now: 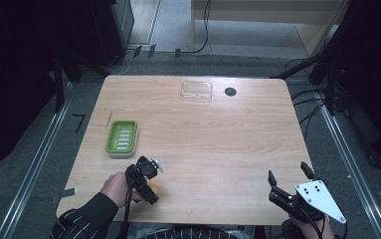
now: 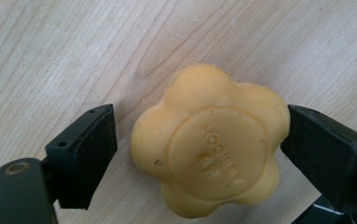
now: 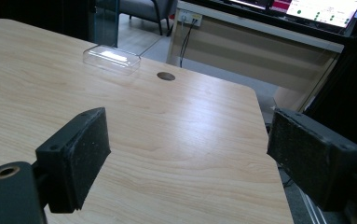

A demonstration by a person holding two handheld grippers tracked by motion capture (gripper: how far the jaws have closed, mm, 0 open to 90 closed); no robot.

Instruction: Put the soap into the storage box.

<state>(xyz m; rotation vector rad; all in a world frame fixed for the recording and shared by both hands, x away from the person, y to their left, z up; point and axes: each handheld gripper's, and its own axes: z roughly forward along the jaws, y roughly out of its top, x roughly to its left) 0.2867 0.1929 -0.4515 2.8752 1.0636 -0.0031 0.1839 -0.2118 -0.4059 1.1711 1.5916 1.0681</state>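
- Pale wood grain runs across the whole surface (image 1: 218, 134), and most of it lies bare, so I have open room through the middle and toward the far edge.
- My left tool (image 2: 199, 140) sits near the front-left edge, pointing down over a yellow flower-shaped bar of soap (image 2: 211, 140) that lies flat on the wood. Its right jaw touches the soap's side; the left jaw stands just off it with a thin gap. I read this as not yet a grip.
- My right tool (image 3: 190, 154) hovers at the front-right corner with its jaws spread wide and nothing between them; the surface's right edge runs close beside it.
- A green rectangular soap dish with a ribbed insert (image 1: 122, 138) lies near the left edge, just beyond the left tool.
- A clear plastic lid (image 1: 196, 91) rests near the far edge, with a round dark hole (image 1: 230, 91) in the wood just beside it.
- Around the surface I see grey floor, metal rails on both sides, and cables trailing at the far right.
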